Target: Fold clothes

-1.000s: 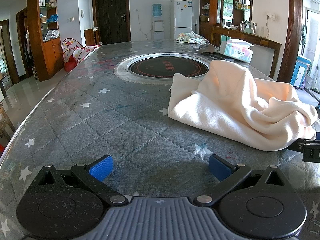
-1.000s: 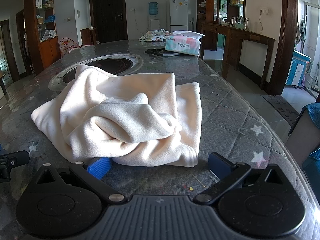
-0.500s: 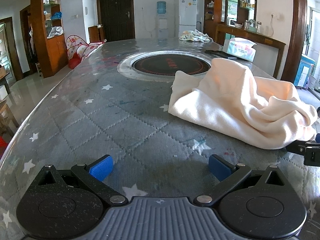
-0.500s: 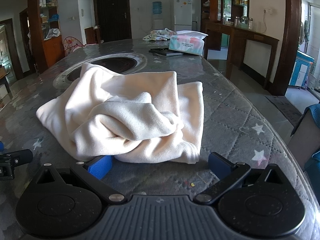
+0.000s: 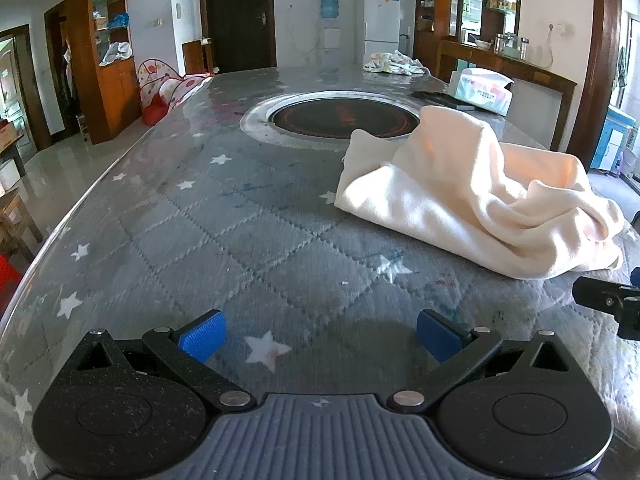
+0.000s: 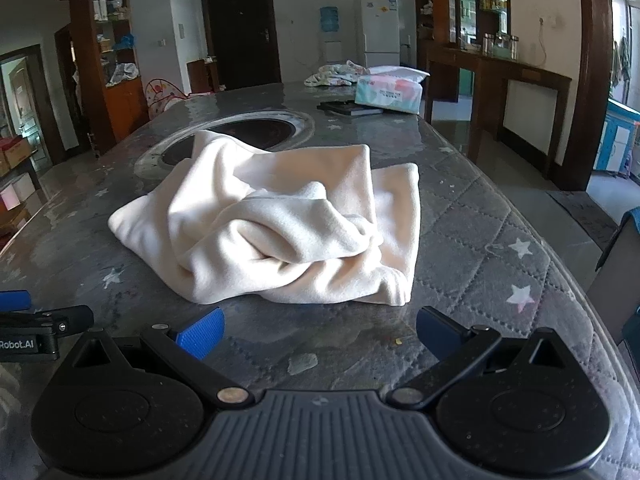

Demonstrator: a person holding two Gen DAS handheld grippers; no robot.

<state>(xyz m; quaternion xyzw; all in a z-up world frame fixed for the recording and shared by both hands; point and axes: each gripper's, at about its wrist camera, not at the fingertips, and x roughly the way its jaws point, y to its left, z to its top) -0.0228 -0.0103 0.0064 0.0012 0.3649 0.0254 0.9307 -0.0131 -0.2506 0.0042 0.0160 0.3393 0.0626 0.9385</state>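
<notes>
On table (image 6: pixel 480 240), crumpled cream garment (image 6: pixel 280 224), both tongs empty

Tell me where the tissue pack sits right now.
The tissue pack sits at the table's far right edge in both views, beside a flat black item, beyond the crumpled cream garment.

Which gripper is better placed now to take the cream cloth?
Right. The right gripper is open, with the crumpled cream fleece cloth directly ahead. The left gripper, also open, faces bare grey quilted table cover.
</notes>
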